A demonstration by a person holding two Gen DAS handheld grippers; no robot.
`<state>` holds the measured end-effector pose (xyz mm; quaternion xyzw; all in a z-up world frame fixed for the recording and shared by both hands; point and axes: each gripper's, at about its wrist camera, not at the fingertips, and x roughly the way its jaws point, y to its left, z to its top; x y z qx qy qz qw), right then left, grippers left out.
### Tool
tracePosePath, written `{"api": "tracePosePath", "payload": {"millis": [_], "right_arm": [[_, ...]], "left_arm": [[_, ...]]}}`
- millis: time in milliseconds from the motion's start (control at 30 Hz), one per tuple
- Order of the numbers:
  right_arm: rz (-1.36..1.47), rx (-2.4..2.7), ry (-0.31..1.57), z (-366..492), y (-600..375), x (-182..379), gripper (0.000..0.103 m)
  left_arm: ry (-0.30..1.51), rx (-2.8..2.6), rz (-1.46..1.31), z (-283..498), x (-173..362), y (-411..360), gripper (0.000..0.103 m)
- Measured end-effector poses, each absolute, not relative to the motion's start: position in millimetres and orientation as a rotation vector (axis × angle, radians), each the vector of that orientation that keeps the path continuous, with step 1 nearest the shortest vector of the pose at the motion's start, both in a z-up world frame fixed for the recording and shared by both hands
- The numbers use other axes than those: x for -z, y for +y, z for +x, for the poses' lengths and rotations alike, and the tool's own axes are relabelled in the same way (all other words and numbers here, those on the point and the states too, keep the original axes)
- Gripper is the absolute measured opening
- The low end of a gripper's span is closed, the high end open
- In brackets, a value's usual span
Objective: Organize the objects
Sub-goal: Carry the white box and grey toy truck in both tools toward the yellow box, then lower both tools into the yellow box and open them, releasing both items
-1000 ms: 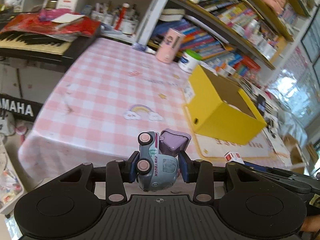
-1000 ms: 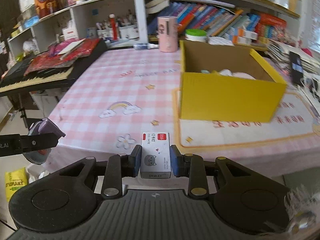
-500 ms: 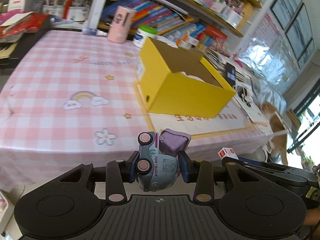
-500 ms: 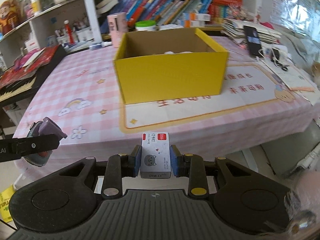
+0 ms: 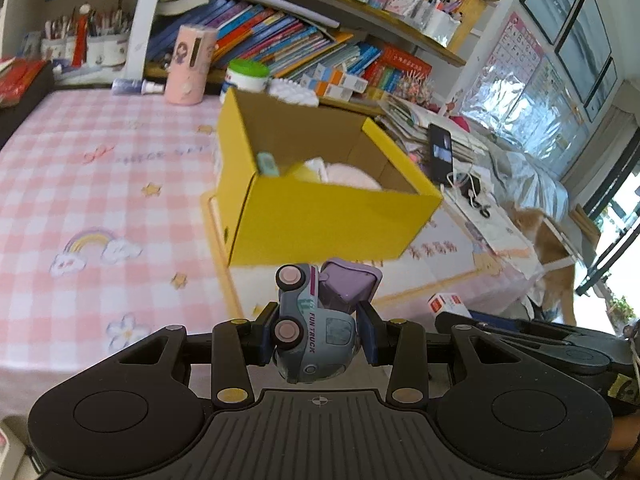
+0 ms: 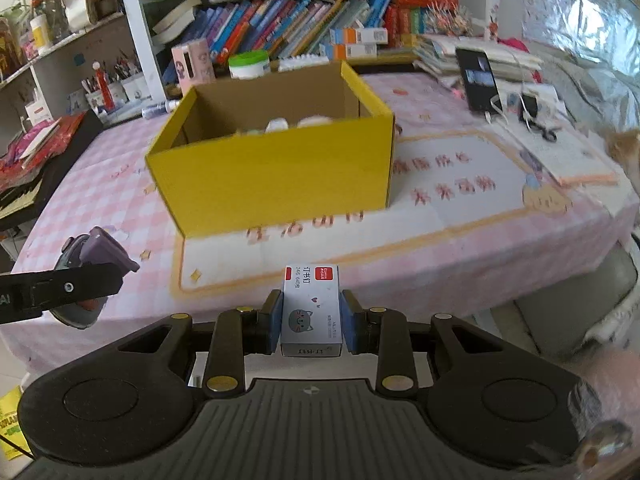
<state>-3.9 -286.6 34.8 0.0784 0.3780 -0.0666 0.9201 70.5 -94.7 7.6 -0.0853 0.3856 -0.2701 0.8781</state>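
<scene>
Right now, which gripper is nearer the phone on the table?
Right. The right gripper, holding a small box, sits on the phone's side; the left gripper is farther.

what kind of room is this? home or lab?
Most likely a home study or child's room, not a lab. Crowded bookshelves of colourful books line the wall, a pink checked tablecloth with rainbow prints covers the table, and an alphabet poster hangs beside the window.

"FUN TRUCK" on toy truck (image 5: 316, 340)
</scene>
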Motion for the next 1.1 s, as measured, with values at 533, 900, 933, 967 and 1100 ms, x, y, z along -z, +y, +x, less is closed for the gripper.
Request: {"api": "tracePosePath", "payload": {"millis": [533,900,933,967,1100], "right_arm": [[0.041,-0.026,0.565,111.8,-348.4,-79.3,0.028],[-0.089,-0.202,0.634,190.0,-341.1,-56.4,0.028],[-0.102,-0.217,0.646,195.3,-339.6,-53.1,0.028],[-0.111,-0.228,0.66,200.6,-338.5,-49.6,0.028],[-0.157,-0.281,0.706,214.6,-334.9,-38.5,0.028]], "left_arm": [[0.671,0.428,-0.139,170.8,-45.4,-169.6,0.039],[0.764,0.328,-0.106,233.3,-18.9,-195.5,0.039],[0.774,0.324,-0.111,237.0,-15.9,-196.7,0.039],[0.788,0.317,-0.125,241.1,-12.4,-197.8,0.039],[0.832,0.299,-0.167,255.5,-1.5,-202.9,0.039]]}}
